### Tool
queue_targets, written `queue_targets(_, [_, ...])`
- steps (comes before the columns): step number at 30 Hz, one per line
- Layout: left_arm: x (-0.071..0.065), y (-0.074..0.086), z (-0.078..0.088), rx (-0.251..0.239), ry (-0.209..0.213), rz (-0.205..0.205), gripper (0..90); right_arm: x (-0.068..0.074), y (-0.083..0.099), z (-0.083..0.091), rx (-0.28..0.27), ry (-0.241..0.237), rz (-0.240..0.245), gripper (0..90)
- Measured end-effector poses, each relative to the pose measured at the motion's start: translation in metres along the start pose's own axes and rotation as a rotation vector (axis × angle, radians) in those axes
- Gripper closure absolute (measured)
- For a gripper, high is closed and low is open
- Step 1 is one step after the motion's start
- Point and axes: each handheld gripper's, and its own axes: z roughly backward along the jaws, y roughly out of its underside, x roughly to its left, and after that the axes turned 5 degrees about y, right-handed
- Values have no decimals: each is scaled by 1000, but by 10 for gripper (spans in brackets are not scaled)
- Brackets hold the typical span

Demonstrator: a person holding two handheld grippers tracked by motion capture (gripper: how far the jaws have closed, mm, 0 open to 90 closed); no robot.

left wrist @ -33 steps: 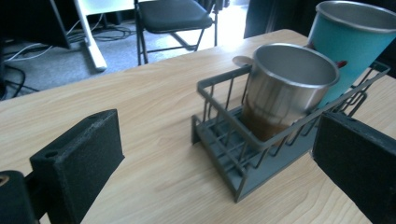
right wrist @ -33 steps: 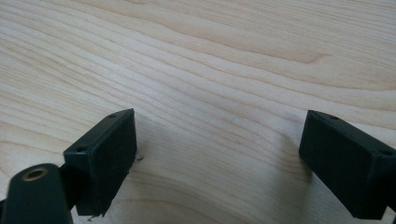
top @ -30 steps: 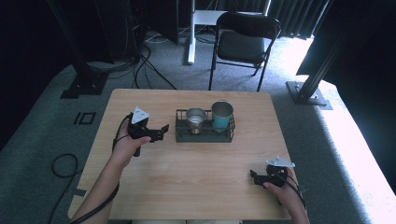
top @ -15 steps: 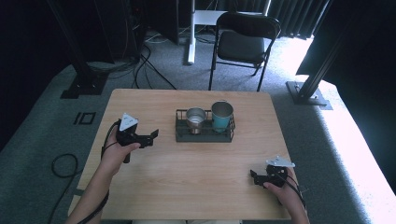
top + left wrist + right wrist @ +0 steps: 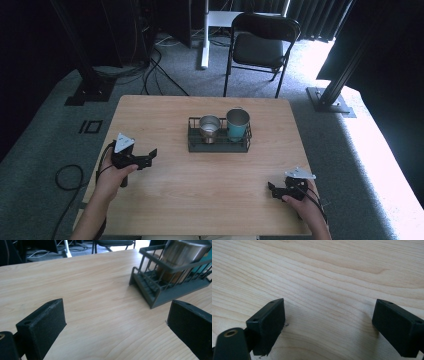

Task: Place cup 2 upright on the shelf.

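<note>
Bench: pale wood grain, bare apart from one container group near its far middle. A black folding chair stands on the grey carpet beyond the far edge.

Rack: dark wire basket, low walls, set square to the bench. It holds two cups upright, side by side. The steel cup sits in the left half; its mouth faces up and what is in it cannot be made out. The teal cup sits in the right half, taller, steel rim, touching or just beside its neighbour; its inside cannot be read either.

Your left claw sits near the left edge of the bench, well apart from the rack and pointed toward it. In the left gripper view its jaws stand wide apart with bare wood between them, and the rack's near corner shows beyond with the steel cup above it.

Your right claw rests low at the near right corner, well apart from the rack. In the right gripper view its jaws are spread, with nothing between them but bench.
</note>
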Motion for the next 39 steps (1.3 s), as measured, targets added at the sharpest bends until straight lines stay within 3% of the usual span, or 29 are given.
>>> queue_targets(7, [6,17,10,2,-18,23,24,0,0,0,0,0,0,110])
queue_targets(10, [7,26,15,23,-30,21,24,0,0,0,-1,-1,0,110])
queue_targets(20, [13,51,30,55,-78,84,25,0,0,0,-1,-6,5,109])
queue_targets(26, [16,65,37,90,-109,101,25,0,0,0,-1,-6,5,109])
queue_targets(39, [19,87,44,157,-197,93,24,0,0,0,-1,-6,5,109])
